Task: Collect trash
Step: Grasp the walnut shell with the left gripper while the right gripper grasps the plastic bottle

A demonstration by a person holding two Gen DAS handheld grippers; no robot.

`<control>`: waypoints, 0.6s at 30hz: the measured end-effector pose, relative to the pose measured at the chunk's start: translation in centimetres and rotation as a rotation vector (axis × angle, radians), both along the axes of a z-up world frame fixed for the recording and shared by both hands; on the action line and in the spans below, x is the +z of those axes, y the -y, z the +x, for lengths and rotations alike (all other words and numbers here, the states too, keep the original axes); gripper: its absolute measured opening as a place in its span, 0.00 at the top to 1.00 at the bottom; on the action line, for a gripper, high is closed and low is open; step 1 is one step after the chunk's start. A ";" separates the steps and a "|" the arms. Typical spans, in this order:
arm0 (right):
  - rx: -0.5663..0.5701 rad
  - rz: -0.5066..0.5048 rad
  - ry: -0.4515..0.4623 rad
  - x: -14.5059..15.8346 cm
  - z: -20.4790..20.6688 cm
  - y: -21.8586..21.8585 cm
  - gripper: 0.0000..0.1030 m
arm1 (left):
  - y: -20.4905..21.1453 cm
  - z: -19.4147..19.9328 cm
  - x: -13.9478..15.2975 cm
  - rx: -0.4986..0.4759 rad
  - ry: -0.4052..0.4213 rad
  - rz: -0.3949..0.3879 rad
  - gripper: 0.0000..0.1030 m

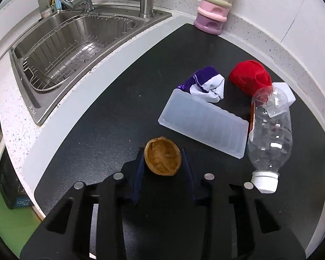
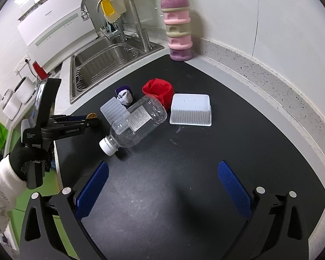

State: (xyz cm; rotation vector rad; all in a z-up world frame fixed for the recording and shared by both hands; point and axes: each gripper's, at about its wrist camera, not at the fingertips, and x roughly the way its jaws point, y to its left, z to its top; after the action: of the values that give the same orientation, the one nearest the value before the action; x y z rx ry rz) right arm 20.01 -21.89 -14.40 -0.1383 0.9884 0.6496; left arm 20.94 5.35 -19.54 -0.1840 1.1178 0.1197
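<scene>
A brown half walnut shell (image 1: 162, 156) lies on the black mat (image 1: 108, 130), and my left gripper (image 1: 163, 162) is shut on it, a blue pad against each side. The right wrist view shows that gripper (image 2: 91, 120) from the side at the mat's left edge, with the shell (image 2: 92, 115) at its tip and a gloved hand holding it. A clear plastic bottle (image 2: 138, 121) with a white cap lies on its side mid-mat. My right gripper (image 2: 162, 186) hangs open above bare mat, short of the bottle, with nothing between its fingers.
A ribbed translucent tray (image 1: 203, 123), a purple and white sock (image 1: 203, 84), a red cloth (image 1: 249, 78) and an upturned white tub (image 2: 191, 110) crowd the bottle. A steel sink (image 1: 32, 108) with a wire rack lies left, and a pink stacked container (image 2: 177, 32) stands in the corner.
</scene>
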 end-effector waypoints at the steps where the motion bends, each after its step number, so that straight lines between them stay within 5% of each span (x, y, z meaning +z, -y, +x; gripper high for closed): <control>1: 0.001 -0.001 0.000 0.0 0.1 -0.1 0.06 | 0.0 0.0 0.0 -0.001 0.001 -0.004 0.67; 10: 0.016 0.006 -0.020 -0.6 1.0 -2.6 0.06 | -0.2 -1.1 2.2 -0.006 0.045 -0.015 0.68; 18: -0.117 0.047 -0.121 -2.6 3.5 -5.9 0.06 | -0.7 -2.7 4.7 -0.026 0.094 0.015 0.68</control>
State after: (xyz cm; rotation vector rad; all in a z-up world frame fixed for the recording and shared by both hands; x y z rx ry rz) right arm 23.56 -15.94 -17.02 -0.0002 1.0882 0.5783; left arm 18.28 6.04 -14.85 -0.1600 1.0254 0.0952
